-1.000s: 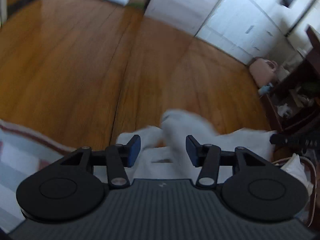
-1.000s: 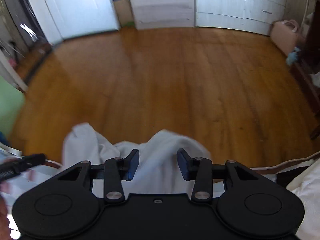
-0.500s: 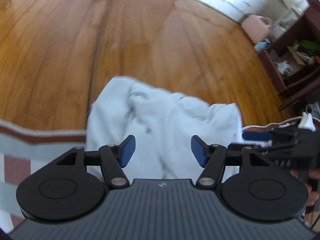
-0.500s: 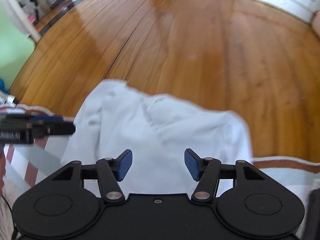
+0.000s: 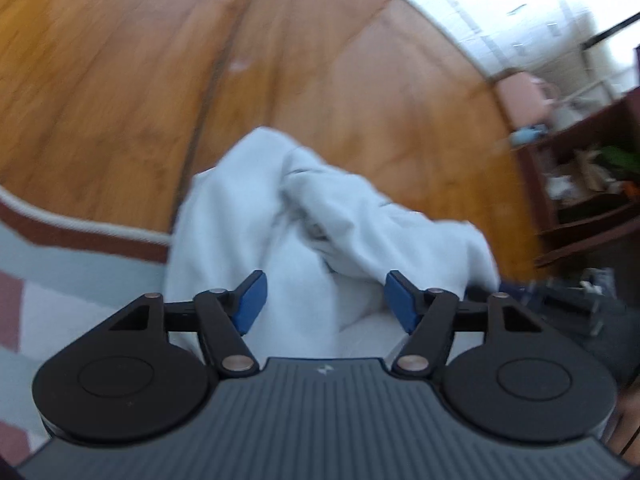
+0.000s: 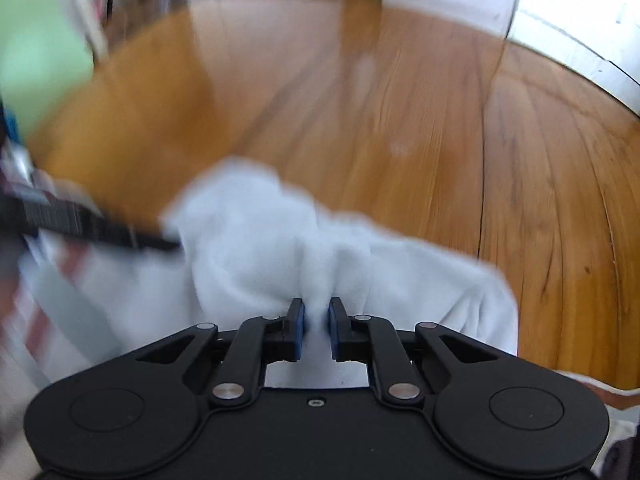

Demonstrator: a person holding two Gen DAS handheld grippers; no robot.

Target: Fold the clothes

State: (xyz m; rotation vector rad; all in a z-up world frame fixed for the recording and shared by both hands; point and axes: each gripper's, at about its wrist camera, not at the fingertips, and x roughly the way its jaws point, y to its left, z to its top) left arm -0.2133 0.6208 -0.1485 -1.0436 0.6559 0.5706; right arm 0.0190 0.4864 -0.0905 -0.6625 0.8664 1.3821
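Right tongs (image 6: 316,328), wide before, now pinch the white garment (image 6: 256,240); left tongs (image 5: 322,306) stay wide.

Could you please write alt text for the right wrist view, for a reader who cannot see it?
The right claw is pinched shut on a bunched fold of a white garment above a wooden floor. The left claw reaches in from the left edge, blurred.

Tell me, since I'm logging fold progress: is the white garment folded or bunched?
Bunched: the white garment lies crumpled, pinched by the right gripper.
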